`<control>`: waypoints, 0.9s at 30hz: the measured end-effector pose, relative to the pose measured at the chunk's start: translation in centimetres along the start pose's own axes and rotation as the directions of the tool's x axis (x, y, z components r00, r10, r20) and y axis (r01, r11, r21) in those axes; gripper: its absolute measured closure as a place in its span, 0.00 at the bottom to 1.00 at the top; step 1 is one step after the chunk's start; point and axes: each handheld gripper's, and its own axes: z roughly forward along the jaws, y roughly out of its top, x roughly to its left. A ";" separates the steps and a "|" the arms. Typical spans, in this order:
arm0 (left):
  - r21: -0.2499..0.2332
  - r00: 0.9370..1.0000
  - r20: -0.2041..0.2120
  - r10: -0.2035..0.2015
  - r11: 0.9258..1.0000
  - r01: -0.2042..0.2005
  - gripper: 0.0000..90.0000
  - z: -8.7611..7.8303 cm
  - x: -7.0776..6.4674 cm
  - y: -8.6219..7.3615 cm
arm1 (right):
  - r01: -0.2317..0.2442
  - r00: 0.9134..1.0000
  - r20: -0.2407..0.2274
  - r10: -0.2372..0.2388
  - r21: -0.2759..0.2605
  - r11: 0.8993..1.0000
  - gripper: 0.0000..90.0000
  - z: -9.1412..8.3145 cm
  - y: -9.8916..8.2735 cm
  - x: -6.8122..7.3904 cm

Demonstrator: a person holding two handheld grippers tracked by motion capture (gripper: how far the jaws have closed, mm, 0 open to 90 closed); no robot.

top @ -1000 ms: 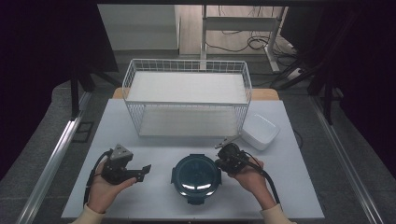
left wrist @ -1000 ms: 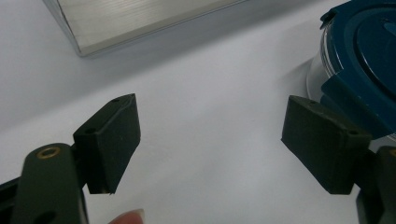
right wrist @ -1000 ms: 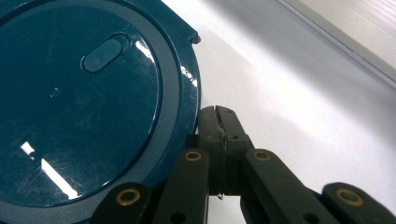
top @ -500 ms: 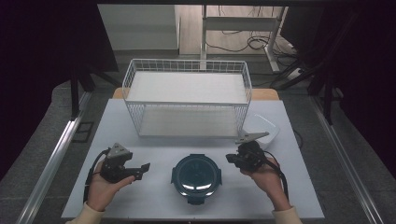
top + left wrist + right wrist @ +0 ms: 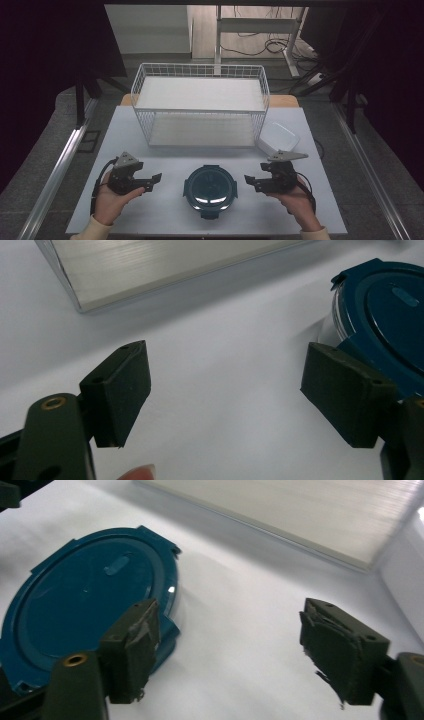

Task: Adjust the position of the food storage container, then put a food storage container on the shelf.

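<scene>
Round container with a blue clip lid (image 5: 210, 184), flat on the white table (image 5: 165, 220), near the front edge, between both grippers. Right gripper (image 5: 252, 181) just beside it, jaws just sprung apart, nothing between. Left gripper (image 5: 152, 182) nearby, spread wide, empty. Behind, wire basket (image 5: 200, 107); white lidded box (image 5: 278, 138) at its right corner.

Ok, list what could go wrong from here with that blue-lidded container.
1. Both grippers, left and right, stand open beside the container with nothing gripped; closing in from one side alone could push it across the smooth table.
2. The lid looks flat and low, so pads may slip off its rim.
3. The right gripper's pads look torn, weakening any grip.
</scene>
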 end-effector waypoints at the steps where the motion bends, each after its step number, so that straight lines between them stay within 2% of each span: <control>1: -0.003 1.000 0.000 0.002 1.000 -0.002 0.22 -0.1 -0.1 0.1 | -0.011 1.000 0.005 0.011 -0.002 1.000 0.23 -0.1 -0.2 -0.2; 4: -0.013 1.000 0.002 0.006 1.000 -0.006 0.22 -0.4 -0.4 0.3 | -0.031 0.999 0.033 0.031 -0.005 1.000 0.22 -0.4 -0.7 -0.5; 11: -0.015 1.000 0.017 0.007 1.000 -0.007 0.22 -0.3 -0.6 0.3 | -0.045 0.999 0.029 0.046 -0.007 0.999 0.21 -0.3 -0.8 -0.5; 15: -0.005 0.999 0.031 -0.027 1.000 0.028 0.22 -0.4 -0.3 0.3 | -0.054 0.998 0.024 0.054 -0.006 0.999 0.20 0.1 -0.8 -0.5; 20: -0.005 0.998 0.044 -0.047 0.999 0.047 0.22 -0.7 -0.4 0.4 | -0.064 0.998 0.019 0.064 -0.008 0.998 0.20 0.2 -0.8 -0.5; 25: -0.005 0.995 0.074 -0.072 0.997 0.073 0.20 -0.7 -1.0 0.5 | -0.067 0.998 0.001 0.067 -0.014 0.998 0.19 0.2 -0.8 -0.1; 27: -0.002 0.991 0.099 -0.093 0.996 0.094 0.19 -0.6 -1.2 0.6 | -0.071 0.997 -0.003 0.071 -0.018 0.997 0.19 0.2 -0.8 0.1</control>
